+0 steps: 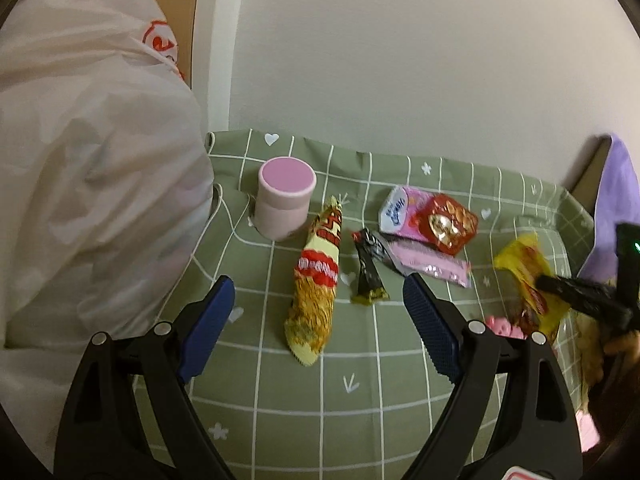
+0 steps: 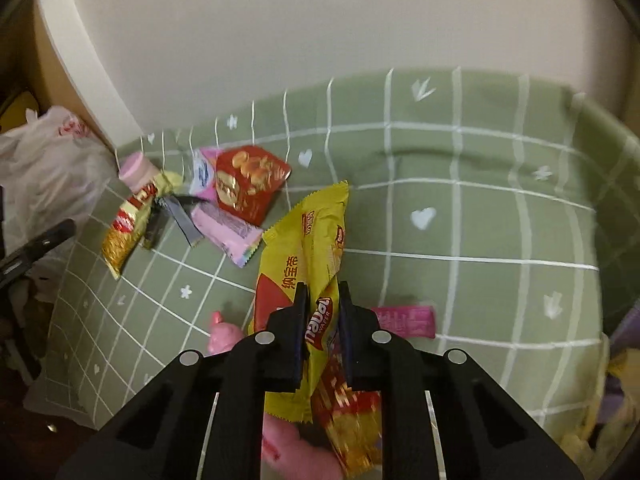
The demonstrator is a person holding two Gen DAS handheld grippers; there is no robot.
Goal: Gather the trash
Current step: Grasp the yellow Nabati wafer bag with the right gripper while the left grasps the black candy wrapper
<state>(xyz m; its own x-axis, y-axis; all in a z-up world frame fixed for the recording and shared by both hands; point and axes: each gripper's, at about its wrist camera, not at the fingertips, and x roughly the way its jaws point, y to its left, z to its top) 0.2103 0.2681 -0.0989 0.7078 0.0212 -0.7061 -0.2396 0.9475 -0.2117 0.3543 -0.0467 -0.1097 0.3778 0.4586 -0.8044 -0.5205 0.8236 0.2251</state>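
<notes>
Several crinkled snack wrappers lie scattered on a soft green cloth with a white grid and small hearts. The right gripper is pinched together on a glossy yellow wafer wrapper, its pads pressing the lower half while the upper end, with its serrated seal, sticks up and forward. A red-and-gold foil wrapper sits beneath that gripper, over something pink and blurred.

The left gripper hangs with its blue, ridged pads wide apart and nothing between them, above a long yellow-and-red noodle-print packet. Just right of that packet lies a slim black-and-gold wrapper, then a pink-and-white pouch overlapped by a shiny red packet. A matte pink cylindrical tub stands upright behind the packet.

A filmy white plastic bag billows at the cloth's left edge. Bare cloth lies open to the right of the held wrapper.
</notes>
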